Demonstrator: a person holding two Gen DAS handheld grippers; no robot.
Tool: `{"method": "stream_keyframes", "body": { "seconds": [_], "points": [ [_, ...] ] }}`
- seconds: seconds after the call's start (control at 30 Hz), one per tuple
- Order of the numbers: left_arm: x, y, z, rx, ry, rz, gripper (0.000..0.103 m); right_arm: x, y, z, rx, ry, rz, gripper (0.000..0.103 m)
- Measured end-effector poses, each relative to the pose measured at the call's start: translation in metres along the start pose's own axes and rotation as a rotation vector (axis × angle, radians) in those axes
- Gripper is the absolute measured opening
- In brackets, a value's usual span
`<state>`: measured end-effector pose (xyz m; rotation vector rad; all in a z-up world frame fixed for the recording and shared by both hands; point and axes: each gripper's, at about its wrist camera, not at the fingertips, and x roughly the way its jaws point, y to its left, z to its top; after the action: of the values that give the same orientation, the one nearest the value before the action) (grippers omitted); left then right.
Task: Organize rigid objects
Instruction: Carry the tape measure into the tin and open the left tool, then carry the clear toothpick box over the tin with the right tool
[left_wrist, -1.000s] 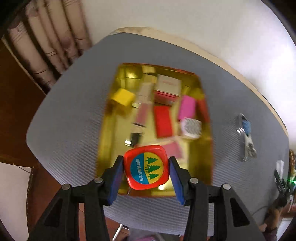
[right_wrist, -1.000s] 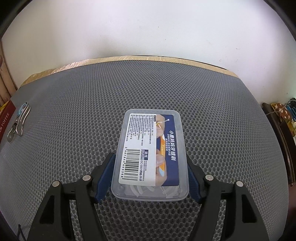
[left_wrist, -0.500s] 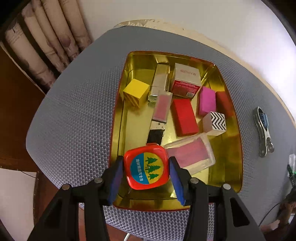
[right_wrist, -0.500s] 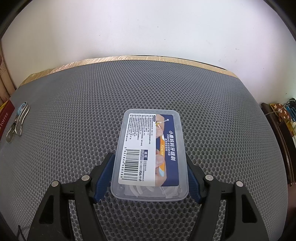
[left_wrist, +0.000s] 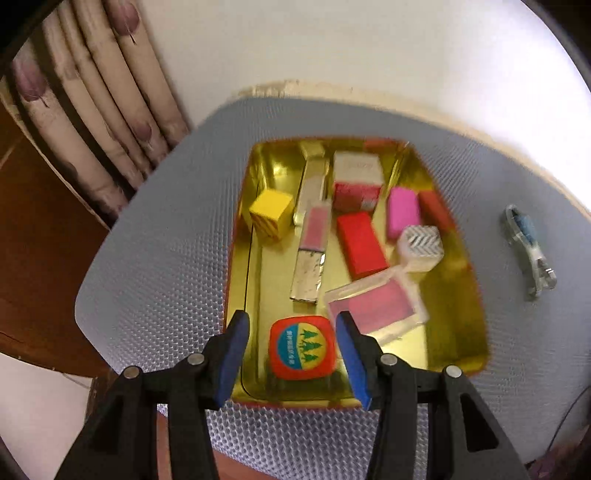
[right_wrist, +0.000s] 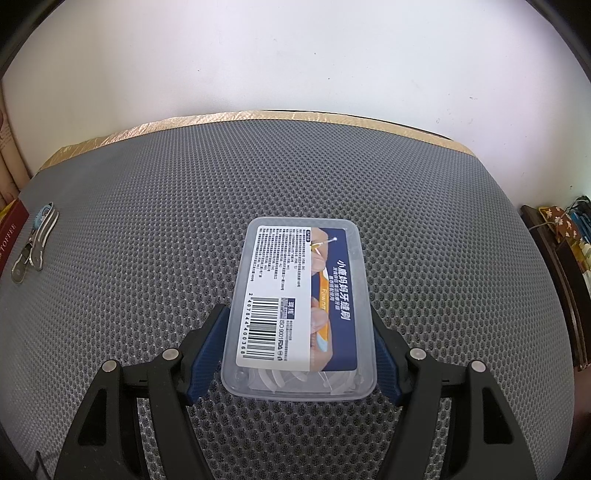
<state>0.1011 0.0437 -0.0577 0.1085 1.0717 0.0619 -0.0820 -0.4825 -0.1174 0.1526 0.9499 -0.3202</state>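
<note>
Red rounded-square tin (left_wrist: 302, 348) in gold tray (left_wrist: 458, 325), left tongs (left_wrist: 291, 349) spread, right tongs (right_wrist: 299, 332) clamping clear box (right_wrist: 299, 295)

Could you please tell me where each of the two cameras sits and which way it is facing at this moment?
Left wrist: rides the left tool, looking steeply down into the gold tin; its open blue fingers flank the red tape measure.
Right wrist: rides the right tool, looking across the grey mat to the wall; it is shut on a clear floss box.
Shared: mat and nail clipper.
</note>
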Motion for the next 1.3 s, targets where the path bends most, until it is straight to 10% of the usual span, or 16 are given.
{"method": "stream_keyframes", "body": {
  "seconds": [0.83, 1.3],
  "points": [
    [-0.054, -0.008, -0.058, 0.015, -0.084, -0.036, 0.05, -0.033, 0.017, 0.008, 0.14, 0.07, 0.109, 0.058],
    [-0.046, 0.006, -0.062, -0.007, -0.081, -0.043, 0.05, -0.137, 0.238, 0.067, -0.122, -0.008, 0.58, 0.058]
  ]
}}
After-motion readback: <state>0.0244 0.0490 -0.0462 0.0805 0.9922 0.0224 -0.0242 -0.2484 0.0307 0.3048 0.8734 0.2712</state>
